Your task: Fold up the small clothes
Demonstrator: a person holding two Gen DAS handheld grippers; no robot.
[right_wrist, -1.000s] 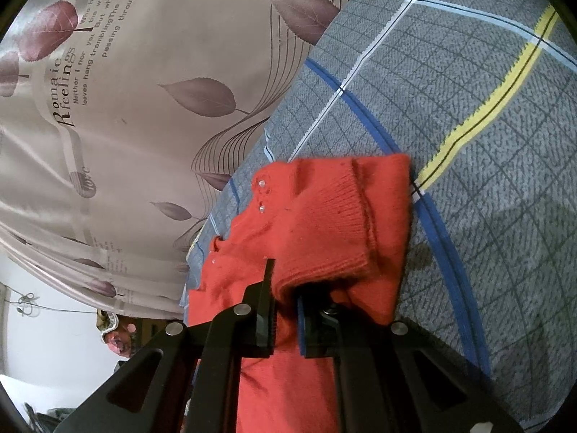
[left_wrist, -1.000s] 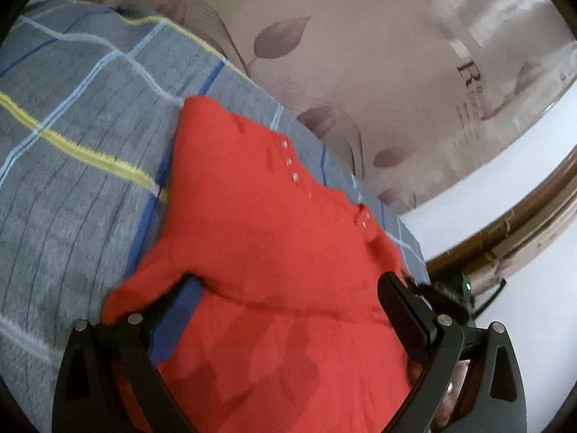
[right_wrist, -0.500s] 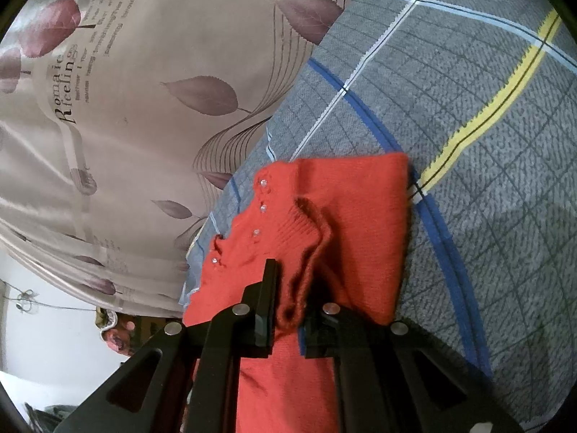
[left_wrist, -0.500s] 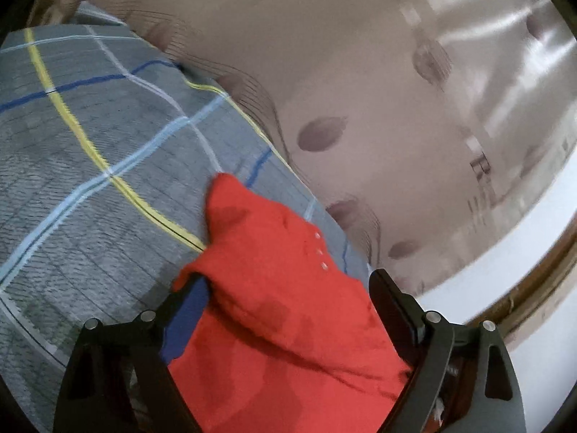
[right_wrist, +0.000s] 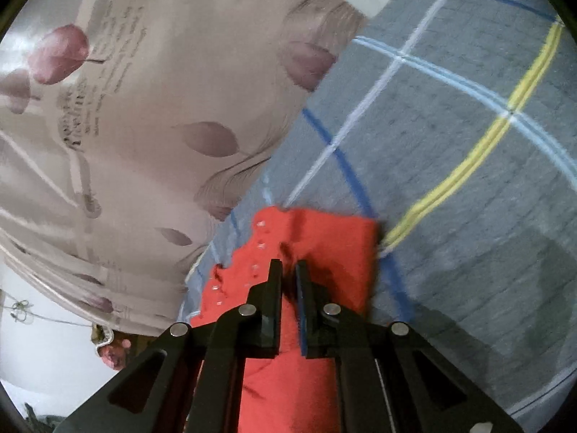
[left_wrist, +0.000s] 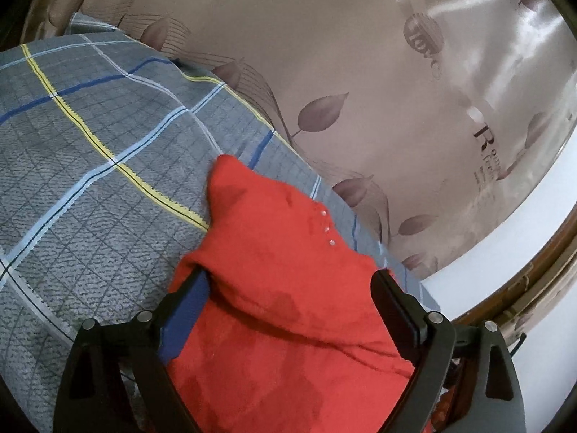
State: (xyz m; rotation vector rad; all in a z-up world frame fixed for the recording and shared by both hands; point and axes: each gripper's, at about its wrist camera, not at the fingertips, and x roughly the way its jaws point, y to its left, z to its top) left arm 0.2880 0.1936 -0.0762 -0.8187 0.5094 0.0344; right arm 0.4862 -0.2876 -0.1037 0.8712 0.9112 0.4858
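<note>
Behind the bed hangs a beige leaf-print curtain point(left_wrist: 360, 54). The grey plaid bedspread point(left_wrist: 90, 180) carries the red knit garment point(left_wrist: 288, 288) near its curtain-side edge. The left gripper point(left_wrist: 292, 281) is spreading wide over it; the right gripper point(right_wrist: 288, 270) is pinching a red fold.

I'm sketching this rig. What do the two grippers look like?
Both the left gripper and the right gripper are matte black, with two flat fingers on angular arms that have triangular cut-outs and silver round pins. One finger on each bears a blue pad.
</note>
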